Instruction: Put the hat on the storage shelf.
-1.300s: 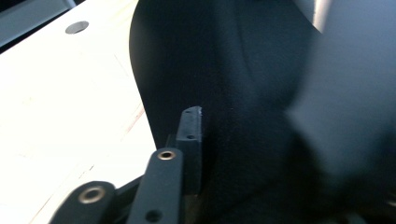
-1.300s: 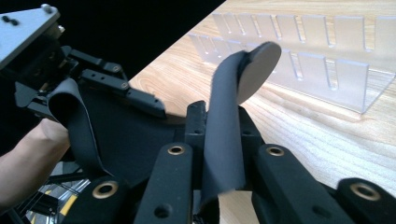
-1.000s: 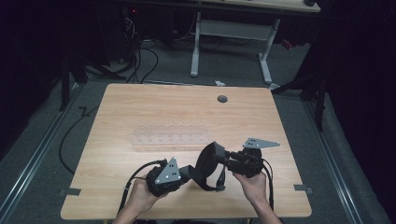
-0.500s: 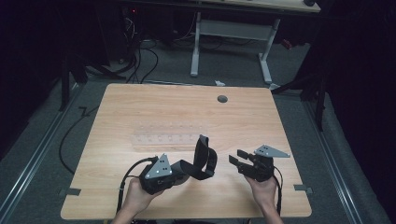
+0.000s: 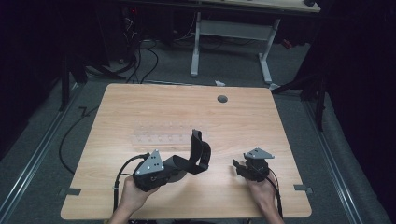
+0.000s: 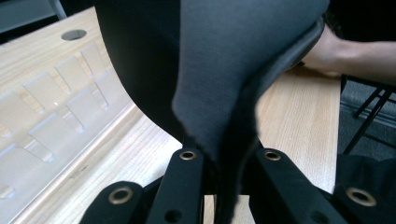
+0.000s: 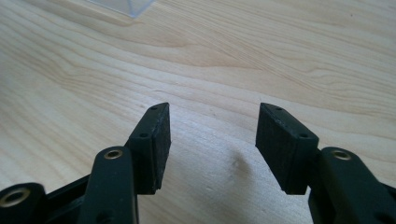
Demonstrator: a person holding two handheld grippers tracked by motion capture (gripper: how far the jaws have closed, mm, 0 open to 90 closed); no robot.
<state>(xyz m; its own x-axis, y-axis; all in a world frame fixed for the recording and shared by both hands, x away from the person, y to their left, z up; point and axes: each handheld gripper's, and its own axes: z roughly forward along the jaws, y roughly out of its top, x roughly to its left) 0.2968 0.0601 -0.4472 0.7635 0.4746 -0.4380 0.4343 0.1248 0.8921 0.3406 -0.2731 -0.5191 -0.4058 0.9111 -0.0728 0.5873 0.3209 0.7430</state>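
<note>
A black fabric strap (image 5: 200,153) curls upward from my left gripper (image 5: 176,164), which is shut on its lower end near the table's front. In the left gripper view the grey-black fabric (image 6: 224,60) rises from between the closed jaws (image 6: 226,158) and hides most of what lies ahead. My right gripper (image 5: 239,166) sits low over the wood to the right of the strap, apart from it. Its jaws (image 7: 212,135) have just been opening and nothing is between them. The person's right hand (image 6: 336,51) shows beyond the fabric.
A clear plastic tray (image 5: 161,138) with several compartments lies flat on the wooden table (image 5: 140,107) just behind the strap; the tray (image 6: 51,112) is left of the fabric. A round grey grommet (image 5: 222,98) sits near the far edge. Cables and desk legs (image 5: 196,46) stand beyond.
The right gripper let go of the strap, opened, and moved right and down toward the tabletop. The strap's free end now stands up from the left gripper.
</note>
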